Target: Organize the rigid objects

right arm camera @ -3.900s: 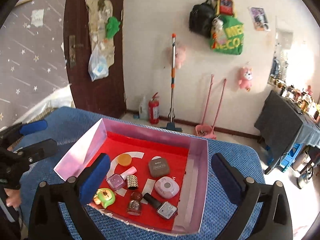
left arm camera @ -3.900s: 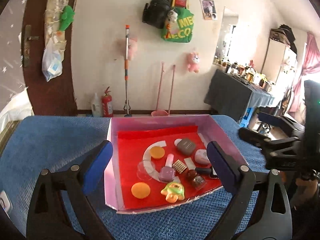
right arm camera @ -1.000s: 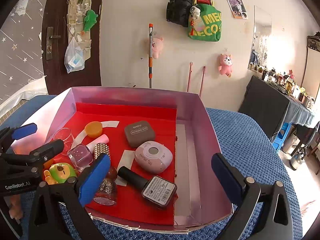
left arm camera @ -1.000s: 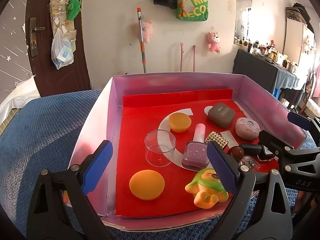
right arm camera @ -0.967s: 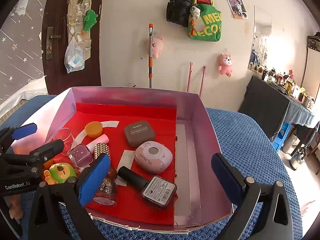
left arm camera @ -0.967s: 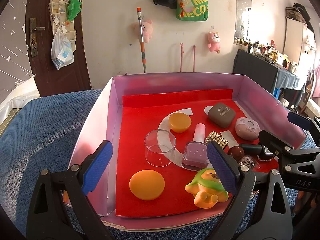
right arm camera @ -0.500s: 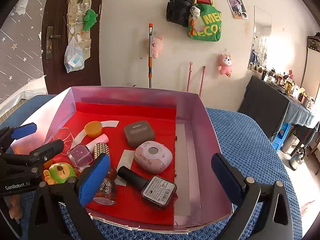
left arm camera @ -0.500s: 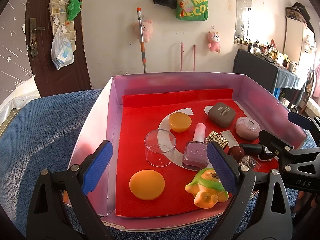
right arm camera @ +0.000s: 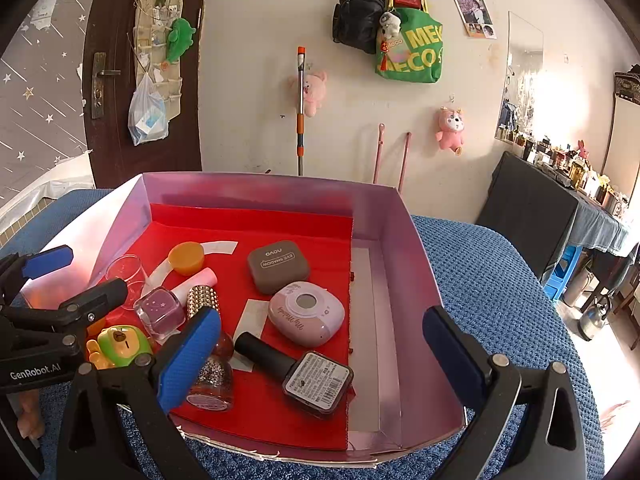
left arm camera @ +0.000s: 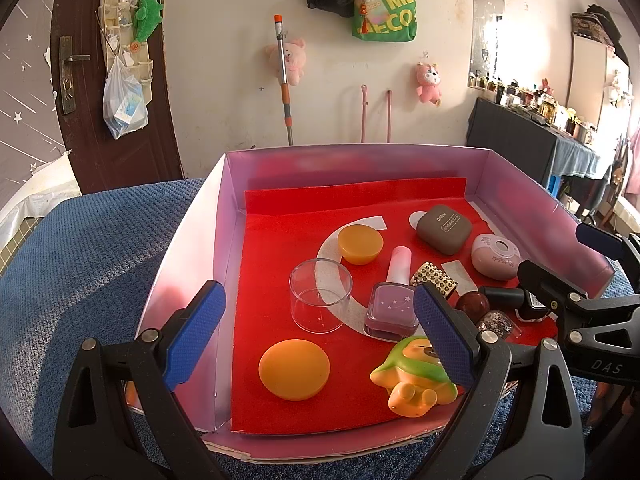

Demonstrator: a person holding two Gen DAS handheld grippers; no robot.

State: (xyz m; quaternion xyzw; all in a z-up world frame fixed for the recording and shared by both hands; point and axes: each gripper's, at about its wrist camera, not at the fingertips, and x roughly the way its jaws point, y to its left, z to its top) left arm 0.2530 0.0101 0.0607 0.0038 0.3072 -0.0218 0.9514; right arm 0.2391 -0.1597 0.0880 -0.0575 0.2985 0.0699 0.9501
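A pink box (left arm camera: 188, 240) with a red liner holds small items: a clear cup (left arm camera: 320, 296), an orange lid (left arm camera: 294, 369), an orange jar (left arm camera: 360, 244), a purple nail polish bottle (left arm camera: 394, 304), a green and yellow toy (left arm camera: 416, 376), a brown eyeshadow case (right arm camera: 278, 266), a pink compact (right arm camera: 306, 314) and a black bottle (right arm camera: 298, 372). My left gripper (left arm camera: 316, 344) is open over the box's near left part, around the cup and lid. My right gripper (right arm camera: 320, 360) is open over the near right part, above the black bottle.
The box (right arm camera: 400, 240) sits on a blue textured cover (left arm camera: 92, 248). The right gripper shows in the left wrist view (left arm camera: 576, 280), beside the box's right wall. A bare strip (right arm camera: 372, 320) lies along the box's right side. A wall and door stand behind.
Since 3.9 s ago both grippers have come closer to the box. Over the last second nothing has visibly moved.
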